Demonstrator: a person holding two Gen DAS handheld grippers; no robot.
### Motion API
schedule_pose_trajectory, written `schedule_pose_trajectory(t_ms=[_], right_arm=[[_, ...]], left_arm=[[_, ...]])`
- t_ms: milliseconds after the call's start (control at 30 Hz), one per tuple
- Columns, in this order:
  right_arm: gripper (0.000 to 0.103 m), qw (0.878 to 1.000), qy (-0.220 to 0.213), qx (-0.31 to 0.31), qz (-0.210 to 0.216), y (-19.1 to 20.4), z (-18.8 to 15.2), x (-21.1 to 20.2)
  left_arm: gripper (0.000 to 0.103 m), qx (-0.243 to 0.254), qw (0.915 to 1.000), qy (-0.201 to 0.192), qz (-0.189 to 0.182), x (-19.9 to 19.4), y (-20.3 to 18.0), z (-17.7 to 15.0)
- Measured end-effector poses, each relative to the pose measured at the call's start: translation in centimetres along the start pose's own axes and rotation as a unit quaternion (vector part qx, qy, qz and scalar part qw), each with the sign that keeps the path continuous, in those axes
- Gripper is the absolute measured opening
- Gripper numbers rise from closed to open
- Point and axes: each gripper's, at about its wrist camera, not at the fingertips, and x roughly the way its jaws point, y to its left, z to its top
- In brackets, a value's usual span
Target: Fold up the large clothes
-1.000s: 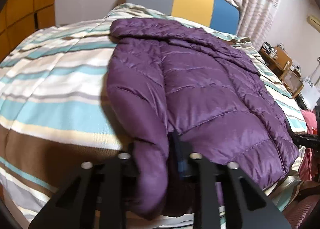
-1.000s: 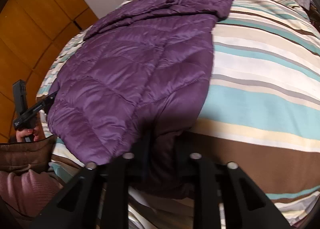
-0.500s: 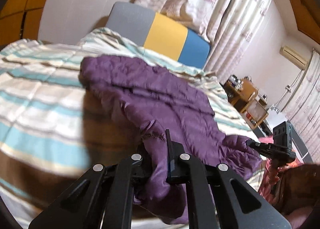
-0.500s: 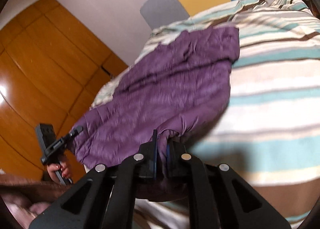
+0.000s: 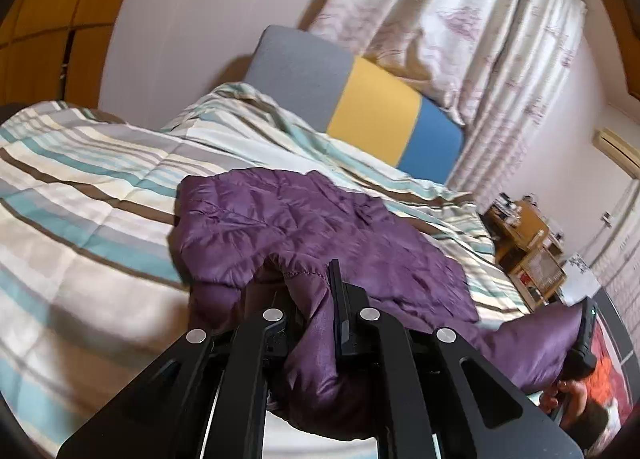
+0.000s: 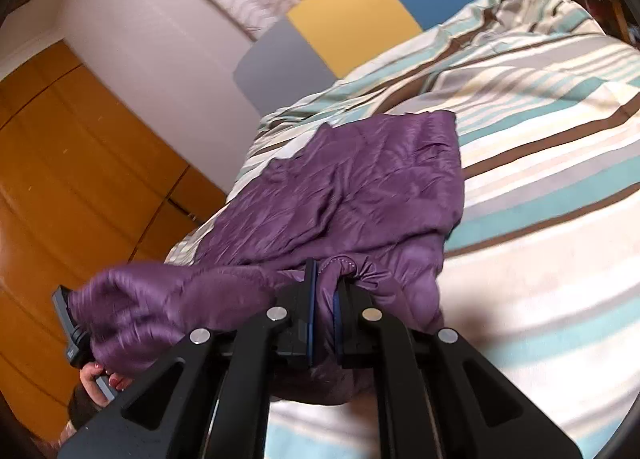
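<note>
A purple quilted down jacket (image 5: 320, 227) lies on a striped bed, its near hem lifted. My left gripper (image 5: 310, 299) is shut on the hem's left corner. My right gripper (image 6: 324, 299) is shut on the hem's right corner of the same jacket (image 6: 360, 187). Both hold the hem raised above the bed, and the fabric sags between them. The far part with the collar still rests flat on the bedspread. The right gripper also shows in the left wrist view (image 5: 584, 335), and the left gripper in the right wrist view (image 6: 70, 327).
The bedspread (image 5: 80, 195) has teal, brown and cream stripes. A grey, yellow and blue headboard (image 5: 360, 107) stands at the far end under curtains (image 5: 460, 19). A wooden shelf unit (image 5: 528, 243) stands right of the bed. Orange wooden doors (image 6: 80, 163) are on the left.
Both grippers have lifted the jacket's near hem up off the bed and carried it toward the headboard. The jacket's lower half now hangs bunched between them.
</note>
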Motion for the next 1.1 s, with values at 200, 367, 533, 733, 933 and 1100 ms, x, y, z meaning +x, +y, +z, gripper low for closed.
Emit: schedule_pose_trajectory(t_ms=[200,367,533,733,933,1100], right_arm=[[0.006,0.999,0.007,0.028,-0.025,-2.6,1.7,3.2],[0.006,0.998,0.008,0.051,-0.044,-4.2,2.3,5.5],[0.011,0.996,-0.003,0.081,-0.033,-5.4,2.3,5.9],[0.023,0.995,-0.025,0.095,-0.021,-5.6,2.1,5.2],[0.057,0.995,-0.067,0.079,-0.009,-4.4,2.0,3.1],[0.087,0.991,-0.110,0.050,-0.050,-3.6,0.8,0.6]], left_arm=[[0.008,0.014,0.9988,0.028,0.039,5.4,0.3,1.0],[0.012,0.022,0.9960,0.043,0.075,8.4,1.0,0.8],[0.038,0.012,0.9969,0.038,0.068,8.6,1.8,0.4],[0.079,-0.028,0.9979,-0.014,0.056,6.3,3.0,1.0],[0.092,-0.069,0.9916,-0.067,0.087,3.2,5.5,0.9],[0.095,-0.080,0.9921,-0.060,0.077,1.8,6.6,-1.9]])
